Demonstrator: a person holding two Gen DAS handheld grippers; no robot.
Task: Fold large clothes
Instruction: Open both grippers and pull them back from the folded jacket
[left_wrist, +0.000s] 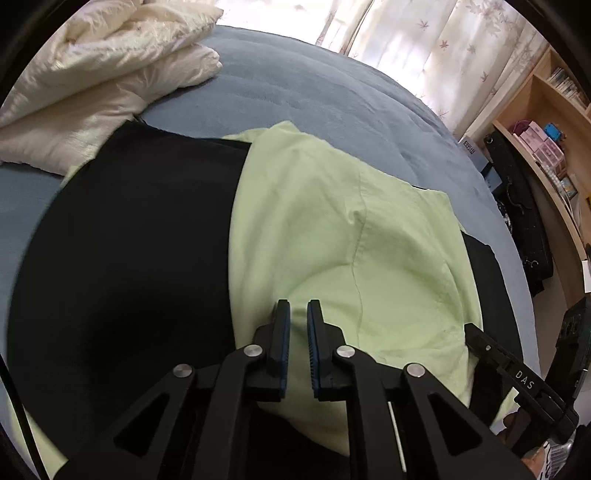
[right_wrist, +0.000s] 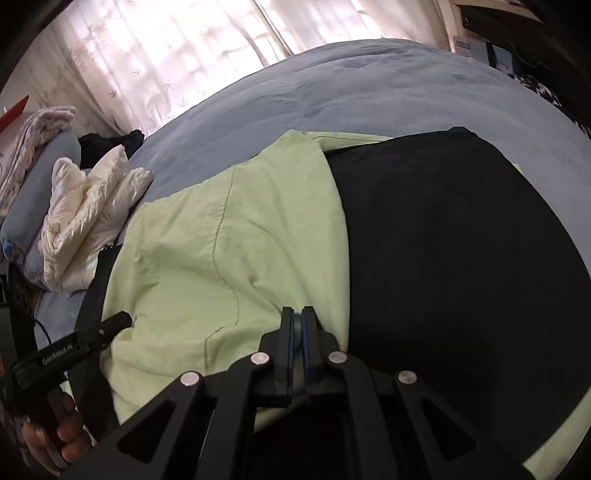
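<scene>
Left wrist view: left hand-held gripper slightly parted over green garment; right hand-held gripper pressed together.

My left hand-held gripper hangs over the folded shirt, which lies on the bed on top of a wider garment that spreads out to the left of it in the left wrist view. Behind that garment, at the far left, a puffy jacket sits on the bed. Shelves stand to the right of the bed, curtains behind it. My right hand-held gripper is over the shirt's edge, just beside the wider garment.
</scene>
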